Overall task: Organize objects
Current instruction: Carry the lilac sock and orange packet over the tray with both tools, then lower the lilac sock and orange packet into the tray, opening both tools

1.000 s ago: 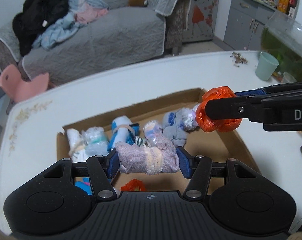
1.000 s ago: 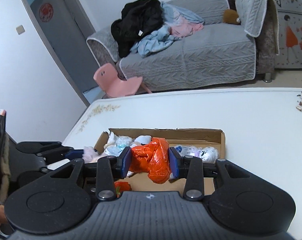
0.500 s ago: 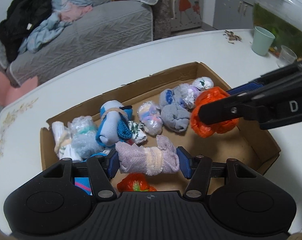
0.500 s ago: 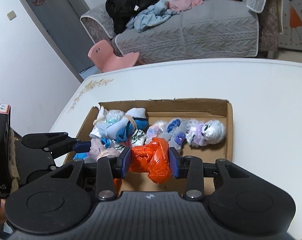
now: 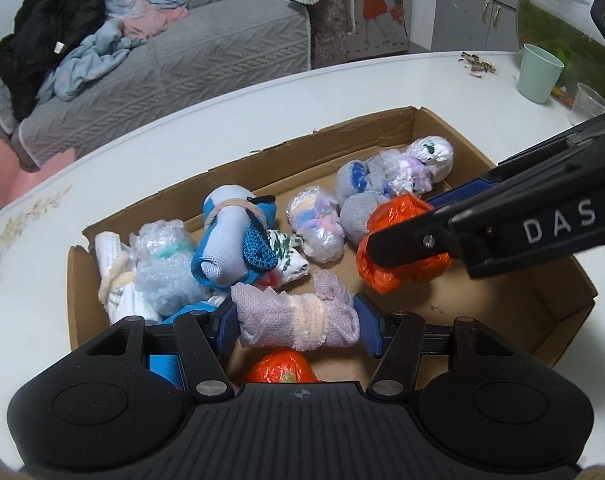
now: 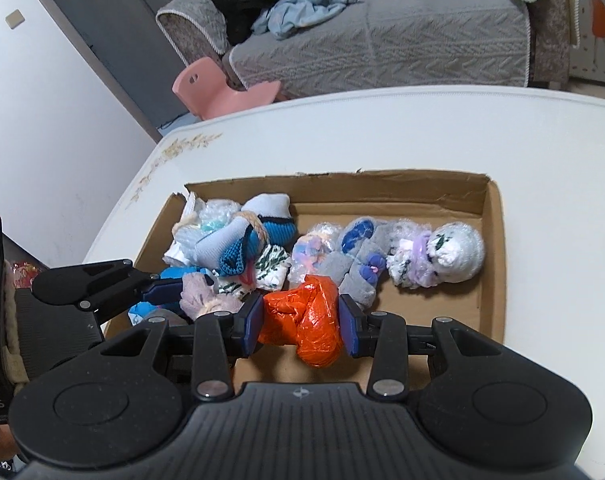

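Observation:
A shallow cardboard box [image 5: 558, 320] [image 6: 494, 264] on a white table holds several rolled socks and wrapped bundles. My left gripper [image 5: 298, 326] is shut on a lilac rolled sock [image 5: 294, 320], held over the box's near left part; it also shows in the right wrist view [image 6: 206, 294]. My right gripper [image 6: 300, 322] is shut on an orange plastic-wrapped bundle [image 6: 306, 320] [image 5: 402, 260] over the box's middle. A second orange bundle [image 5: 280, 366] lies in the box under my left gripper.
A blue and white sock roll [image 5: 230, 240], bubble-wrapped bundles [image 5: 162, 268] and grey rolls [image 5: 386, 180] line the box's far side. A green cup [image 5: 538, 74], a clear cup [image 5: 588, 104] and a fish tank [image 5: 566, 16] stand at the table's far right. A sofa stands behind.
Both grippers have moved forward and down over the box with their loads; the box now fills more of both views. Both grips are unchanged.

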Tool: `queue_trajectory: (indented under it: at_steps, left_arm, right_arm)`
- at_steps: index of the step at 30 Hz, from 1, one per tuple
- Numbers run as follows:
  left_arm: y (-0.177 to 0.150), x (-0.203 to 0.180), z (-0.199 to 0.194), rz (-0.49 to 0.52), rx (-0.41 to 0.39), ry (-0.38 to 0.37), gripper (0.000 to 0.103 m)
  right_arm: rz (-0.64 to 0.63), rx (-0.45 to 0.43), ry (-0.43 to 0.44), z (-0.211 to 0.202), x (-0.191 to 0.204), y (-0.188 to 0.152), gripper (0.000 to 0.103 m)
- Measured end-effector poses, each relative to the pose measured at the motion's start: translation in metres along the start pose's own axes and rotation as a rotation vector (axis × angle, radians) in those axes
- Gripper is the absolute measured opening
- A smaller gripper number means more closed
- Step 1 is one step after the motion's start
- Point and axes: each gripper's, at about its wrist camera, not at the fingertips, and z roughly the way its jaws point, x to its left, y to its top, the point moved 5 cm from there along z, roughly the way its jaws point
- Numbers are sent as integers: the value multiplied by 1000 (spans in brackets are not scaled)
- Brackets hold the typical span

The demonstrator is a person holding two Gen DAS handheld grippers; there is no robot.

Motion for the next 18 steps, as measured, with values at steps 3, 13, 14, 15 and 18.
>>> queue_trajectory:
  at_steps: [3, 13, 14, 15, 18]
  left_arm:
    - [-2, 3, 5, -10, 6, 4, 64]
    - [-1, 8, 10, -32, 14, 21, 65]
    - [-2, 8, 10, -31, 19, 22, 66]
    - [-2, 8, 11, -29, 21, 26, 66]
    - [-3, 8, 11, -37, 30, 31, 68]
  right_arm:
    - [-6, 11, -4, 4, 1, -1, 37]
    - [-10, 26, -8, 10, 1, -1, 38]
    - [-12, 26, -11, 11, 1, -1, 38]
    - [-13, 27, -12, 11, 2, -1, 38]
    - [-15, 28, -14, 12, 2, -1, 40]
